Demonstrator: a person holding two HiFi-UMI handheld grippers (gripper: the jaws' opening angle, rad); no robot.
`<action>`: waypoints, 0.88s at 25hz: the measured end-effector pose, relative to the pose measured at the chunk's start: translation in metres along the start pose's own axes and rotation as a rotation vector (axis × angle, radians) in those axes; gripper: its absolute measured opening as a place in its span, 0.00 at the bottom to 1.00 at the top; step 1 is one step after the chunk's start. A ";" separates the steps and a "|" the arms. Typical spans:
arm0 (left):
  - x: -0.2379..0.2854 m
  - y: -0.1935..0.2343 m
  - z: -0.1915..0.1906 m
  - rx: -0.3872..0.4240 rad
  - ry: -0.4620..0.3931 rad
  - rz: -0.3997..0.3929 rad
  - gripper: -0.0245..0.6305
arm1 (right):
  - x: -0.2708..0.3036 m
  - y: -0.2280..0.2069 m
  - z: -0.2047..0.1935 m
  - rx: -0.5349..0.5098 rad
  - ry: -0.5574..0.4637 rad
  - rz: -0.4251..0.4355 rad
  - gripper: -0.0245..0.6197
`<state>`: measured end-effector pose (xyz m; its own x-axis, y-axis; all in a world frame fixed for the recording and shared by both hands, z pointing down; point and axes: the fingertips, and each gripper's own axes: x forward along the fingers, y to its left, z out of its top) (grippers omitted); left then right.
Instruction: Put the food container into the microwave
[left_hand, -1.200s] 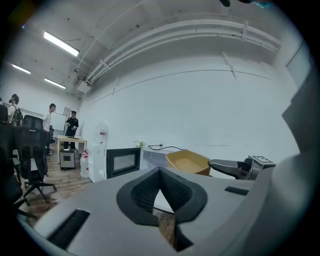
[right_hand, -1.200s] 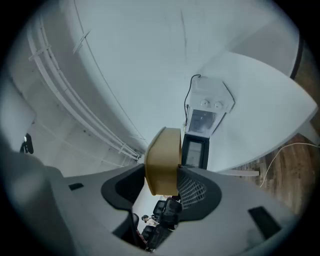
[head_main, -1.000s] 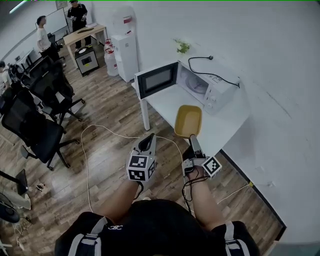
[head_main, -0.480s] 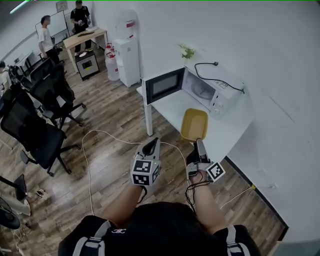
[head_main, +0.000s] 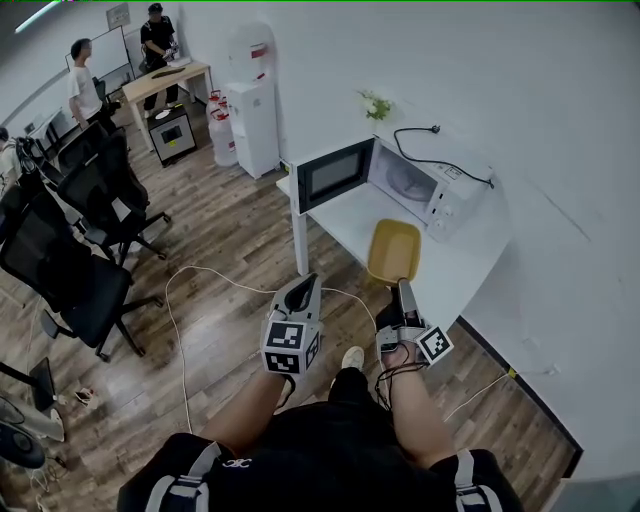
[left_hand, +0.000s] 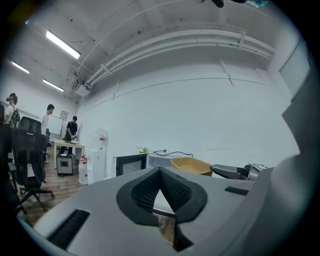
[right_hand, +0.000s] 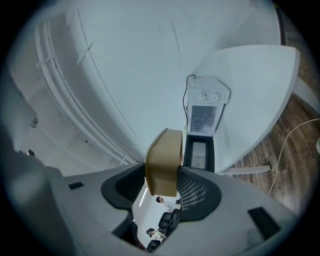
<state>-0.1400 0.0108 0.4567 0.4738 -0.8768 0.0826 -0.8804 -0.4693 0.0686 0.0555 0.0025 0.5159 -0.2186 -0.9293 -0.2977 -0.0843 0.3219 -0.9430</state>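
an office. left of the microwave (head_main: 400, 185), black swivel chairs (head_main: 70, 270) crowd a wood floor (head_main: 230, 230). beyond the microwave a water dispenser (head_main: 255, 110) stands by the wall, and farther off people (head_main: 80, 90) stand at a desk (head_main: 165, 78) near a whiteboard (head_main: 110, 48). strip lights (left_hand: 62, 45) run overhead.

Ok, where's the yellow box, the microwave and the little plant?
yellow box (head_main: 393, 250), head view, on its inside floor.
microwave (head_main: 335, 175), head view, on the window of its open door.
little plant (head_main: 375, 104), head view, on its leaves.
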 end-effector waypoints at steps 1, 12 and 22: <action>0.003 0.002 -0.001 0.002 0.003 -0.001 0.06 | 0.004 -0.001 0.000 0.004 -0.002 0.002 0.36; 0.075 0.041 -0.007 0.039 0.042 0.017 0.06 | 0.080 -0.040 0.017 0.073 -0.014 -0.003 0.36; 0.194 0.068 0.003 0.044 0.070 0.037 0.06 | 0.178 -0.093 0.077 0.075 -0.009 -0.034 0.36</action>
<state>-0.1079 -0.1912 0.4744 0.4398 -0.8849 0.1534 -0.8967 -0.4421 0.0209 0.0996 -0.2066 0.5391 -0.2076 -0.9412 -0.2666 -0.0183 0.2763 -0.9609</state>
